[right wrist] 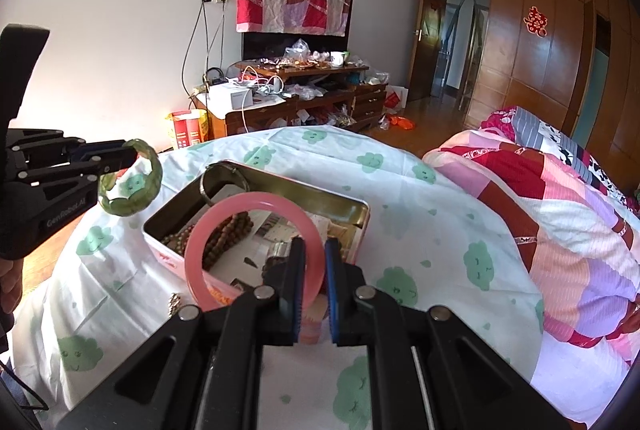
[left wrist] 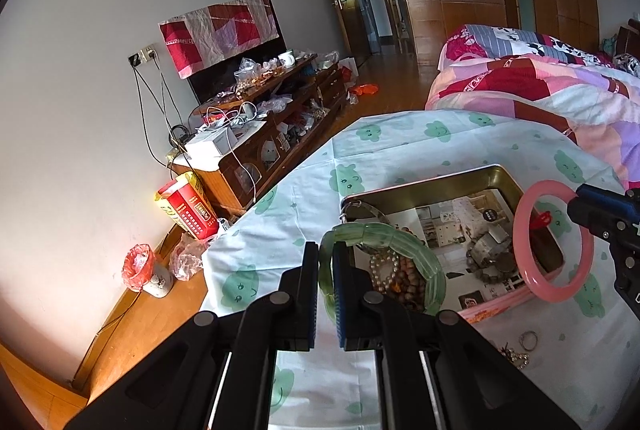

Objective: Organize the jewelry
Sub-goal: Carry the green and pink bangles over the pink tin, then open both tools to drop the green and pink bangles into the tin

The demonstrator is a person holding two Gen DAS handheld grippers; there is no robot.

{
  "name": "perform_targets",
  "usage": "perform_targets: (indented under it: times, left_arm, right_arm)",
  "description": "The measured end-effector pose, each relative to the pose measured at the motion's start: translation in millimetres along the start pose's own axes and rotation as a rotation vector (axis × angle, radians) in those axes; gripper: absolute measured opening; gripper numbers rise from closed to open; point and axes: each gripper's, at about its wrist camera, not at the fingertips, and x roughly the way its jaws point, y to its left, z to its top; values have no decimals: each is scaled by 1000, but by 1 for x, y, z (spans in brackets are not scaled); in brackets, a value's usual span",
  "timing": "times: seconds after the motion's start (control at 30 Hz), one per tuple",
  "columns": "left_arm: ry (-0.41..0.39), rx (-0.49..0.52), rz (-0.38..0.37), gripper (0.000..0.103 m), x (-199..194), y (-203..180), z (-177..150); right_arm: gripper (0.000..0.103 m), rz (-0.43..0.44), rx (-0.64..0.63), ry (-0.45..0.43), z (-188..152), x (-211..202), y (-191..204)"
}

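The left gripper (left wrist: 325, 294) is pinching the green bracelet (left wrist: 384, 234) above the near-left corner of the tin box (left wrist: 472, 177); the right gripper (right wrist: 314, 294) is pinching the pink bangle (right wrist: 224, 230) over the box's right rim. Each should probably be lowering until its ring is lying flat before letting go. The left view is showing small rings (left wrist: 528, 340), possibly a chain too, on the tablecloth (left wrist: 400, 149); the right view is hiding most of them.

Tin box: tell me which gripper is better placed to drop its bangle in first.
Right, probably. The right gripper holds the pink bangle directly over the tin box. The left gripper holds the green bangle off beyond the tin's left edge, above the tablecloth.
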Motion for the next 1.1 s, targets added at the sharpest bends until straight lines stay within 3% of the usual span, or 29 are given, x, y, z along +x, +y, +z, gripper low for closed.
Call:
perform_targets:
  times: [1.1]
  left_arm:
    - [102, 7, 0, 6, 70, -24, 15]
  right_arm:
    - [11, -72, -20, 92, 14, 68, -3]
